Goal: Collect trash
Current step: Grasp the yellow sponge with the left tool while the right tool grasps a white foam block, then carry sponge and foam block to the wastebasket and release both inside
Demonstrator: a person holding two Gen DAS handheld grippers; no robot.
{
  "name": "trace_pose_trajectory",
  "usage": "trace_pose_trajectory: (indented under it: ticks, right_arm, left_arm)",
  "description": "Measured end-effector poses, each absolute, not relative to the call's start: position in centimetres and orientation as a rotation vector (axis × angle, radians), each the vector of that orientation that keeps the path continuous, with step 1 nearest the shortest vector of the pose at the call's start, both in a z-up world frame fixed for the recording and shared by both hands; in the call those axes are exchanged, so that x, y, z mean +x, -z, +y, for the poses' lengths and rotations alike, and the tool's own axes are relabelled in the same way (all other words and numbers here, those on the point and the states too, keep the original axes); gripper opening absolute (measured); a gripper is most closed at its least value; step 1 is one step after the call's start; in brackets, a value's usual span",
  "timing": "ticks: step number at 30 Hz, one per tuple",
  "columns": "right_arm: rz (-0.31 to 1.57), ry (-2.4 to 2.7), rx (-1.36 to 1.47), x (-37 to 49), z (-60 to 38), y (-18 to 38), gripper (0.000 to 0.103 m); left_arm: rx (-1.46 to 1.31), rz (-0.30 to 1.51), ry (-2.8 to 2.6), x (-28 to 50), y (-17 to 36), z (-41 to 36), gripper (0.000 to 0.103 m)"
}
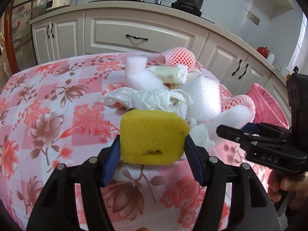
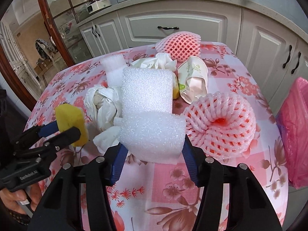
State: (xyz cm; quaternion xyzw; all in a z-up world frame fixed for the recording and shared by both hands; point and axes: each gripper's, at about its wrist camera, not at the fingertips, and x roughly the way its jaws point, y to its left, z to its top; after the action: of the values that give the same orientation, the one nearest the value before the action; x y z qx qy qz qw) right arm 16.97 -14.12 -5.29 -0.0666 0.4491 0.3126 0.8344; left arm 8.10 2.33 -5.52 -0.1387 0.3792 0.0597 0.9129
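Note:
A heap of trash lies on the table with the pink flowered cloth (image 2: 169,184). My left gripper (image 1: 153,144) is shut on a yellow sponge (image 1: 152,134), its blue pads pressing both sides; it holds the sponge at the near left of the heap, also visible in the right wrist view (image 2: 70,119). My right gripper (image 2: 153,146) is shut on the near fold of a bent white foam sheet (image 2: 148,96), which fills the gap between its pads. In the left wrist view the right gripper (image 1: 231,132) comes in from the right edge.
Two pink foam fruit nets (image 2: 221,125) (image 2: 179,46), crumpled white plastic (image 2: 102,104), tissue, a cream pouch (image 2: 194,80) and a second foam strip (image 2: 113,67) lie in the heap. A bin with a pink bag (image 2: 296,125) stands off the table's right edge. White cabinets run behind.

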Motion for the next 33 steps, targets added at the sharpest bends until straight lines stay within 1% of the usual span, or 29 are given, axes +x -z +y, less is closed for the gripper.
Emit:
trace_pose_trajectory:
  ticks: [9, 18, 33]
  right_arm:
    - [0.932, -0.678, -0.105, 16.1, -15.9, 4.3, 0.052]
    - [0.873, -0.68, -0.038, 16.2, -19.8, 1.0, 0.052]
    - [0.796, -0.624, 0.028, 17.1, -26.4, -2.9, 0.052]
  left_arm:
    - [-0.271, 0.747, -0.129, 7.5, 3.8, 1.7, 0.062]
    - [-0.229, 0.721, -0.114, 8.0, 1.6, 0.2, 0.062]
    - [-0.155, 0.692, -0.068, 10.3, -1.5, -2.9, 0.062]
